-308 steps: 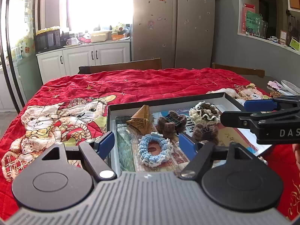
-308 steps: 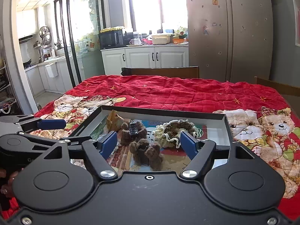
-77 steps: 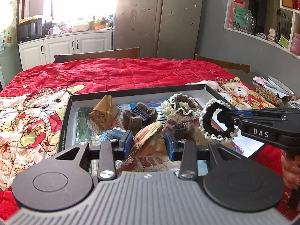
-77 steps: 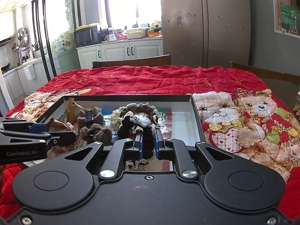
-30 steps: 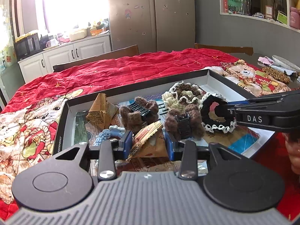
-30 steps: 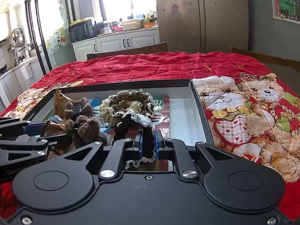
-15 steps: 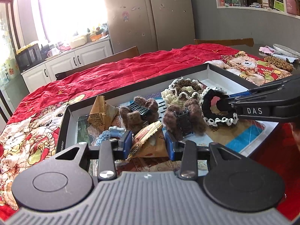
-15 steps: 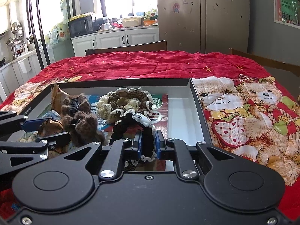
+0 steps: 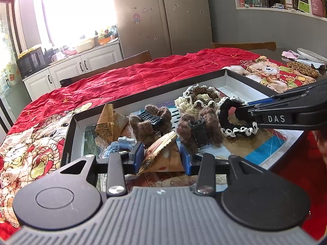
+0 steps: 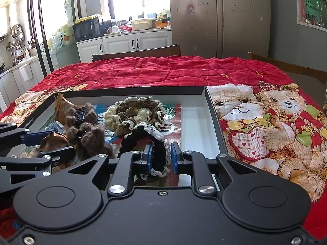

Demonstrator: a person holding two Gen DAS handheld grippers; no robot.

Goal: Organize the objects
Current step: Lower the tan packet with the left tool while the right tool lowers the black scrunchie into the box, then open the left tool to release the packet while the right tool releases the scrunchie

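Note:
A black tray [image 9: 241, 85] with a white inside lies on the red quilt. Low over its near left part, my left gripper [image 9: 162, 156] has a gold-brown snack packet [image 9: 165, 161] between its blue pads. The jaws are opening, and the pads still touch the packet's sides. Over the tray's middle, my right gripper [image 10: 161, 158] is opening around a black scrunchie [image 10: 141, 140] with white lace. The scrunchie rests on the tray floor with small gaps to the pads. In the left wrist view the same scrunchie [image 9: 224, 120] sits at the right gripper's tips.
The tray also holds a cream-and-brown scrunchie [image 10: 134, 112], two brown fuzzy claw clips [image 9: 151, 122] [image 9: 198, 132], a blue scrunchie [image 9: 117, 146] and a second pyramid packet [image 9: 108, 122]. Its right end [image 10: 196, 126] is bare. Wooden chairs stand behind the table, and plates [image 9: 306, 53] at the far right.
My right gripper's pads have parted from the black scrunchie, which now sits lower on the tray floor. My left gripper's pads stand slightly wider around the packet. Neither hand has shifted.

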